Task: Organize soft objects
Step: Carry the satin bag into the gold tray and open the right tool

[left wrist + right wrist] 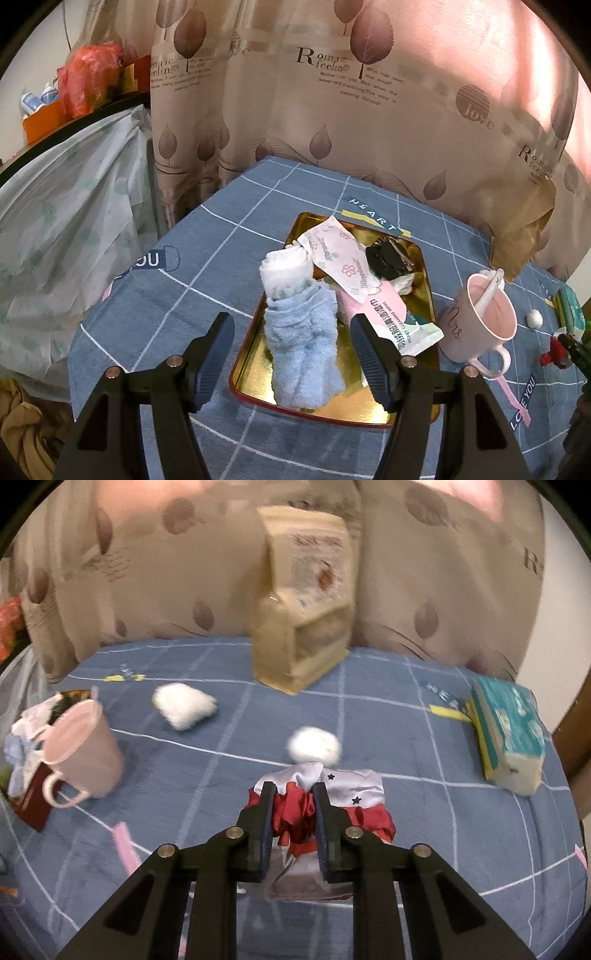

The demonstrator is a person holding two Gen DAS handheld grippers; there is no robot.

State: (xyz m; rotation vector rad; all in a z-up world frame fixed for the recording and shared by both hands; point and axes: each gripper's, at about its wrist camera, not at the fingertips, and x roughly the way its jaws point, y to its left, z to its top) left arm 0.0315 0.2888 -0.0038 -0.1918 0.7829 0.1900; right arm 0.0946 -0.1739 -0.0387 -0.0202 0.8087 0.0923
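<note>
My right gripper (293, 794) is shut on a crumpled red and white satin cloth (343, 797) with small stars, which hangs just above the blue checked tablecloth. Beyond it lie a white cotton ball (314, 745) and a larger white fluffy pad (184, 706). My left gripper (291, 325) stands open over the near end of a gold tray (255, 363), its fingers either side of a rolled light blue towel (303, 343). A rolled white towel (282, 267), a floral face mask (340, 258), a pink wipes packet (388, 314) and a black hair clip (386, 260) also lie in the tray.
A pink mug (480, 317) with a spoon stands right of the tray. A tan paper bag (303, 620) stands at the back by the curtain. A teal tissue pack (509, 731) lies at the right edge. Plastic-covered furniture (66, 229) is left of the table.
</note>
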